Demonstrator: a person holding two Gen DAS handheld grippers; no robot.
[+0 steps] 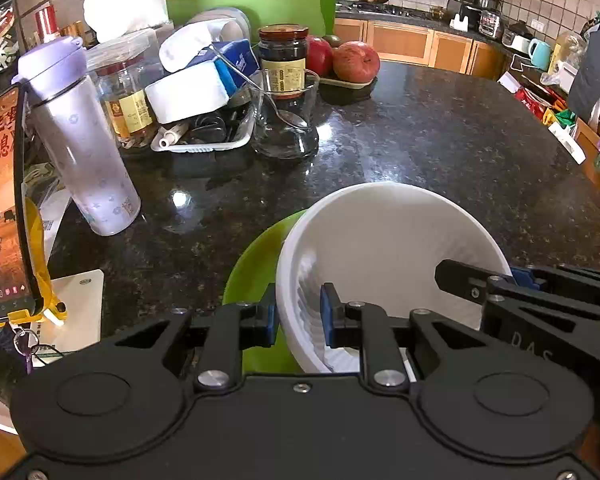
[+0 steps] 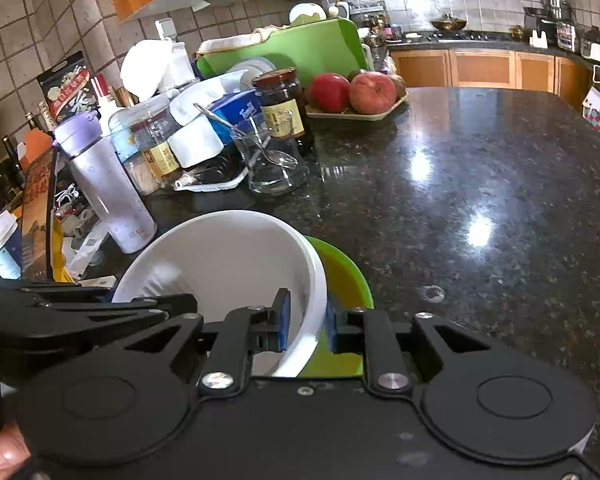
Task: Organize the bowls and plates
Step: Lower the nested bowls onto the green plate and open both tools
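Observation:
A white ribbed bowl [image 1: 384,248] sits tilted on a green plate [image 1: 256,268] on the dark granite counter. My left gripper [image 1: 299,322] straddles the bowl's left rim, one blue pad outside and one inside, with small gaps to the wall. My right gripper [image 2: 305,326] straddles the bowl's [image 2: 228,256] right rim the same way, above the green plate [image 2: 346,276]. The right gripper's fingers [image 1: 476,284] also show in the left wrist view, and the left gripper's fingers [image 2: 156,304] in the right wrist view.
A purple bottle [image 1: 80,144], jars, a glass with a spoon [image 1: 286,120], a tissue pack and a tray crowd the counter's back left. A plate of apples [image 1: 352,64] stands behind. A phone on a yellow stand [image 1: 4,216] is at the left edge.

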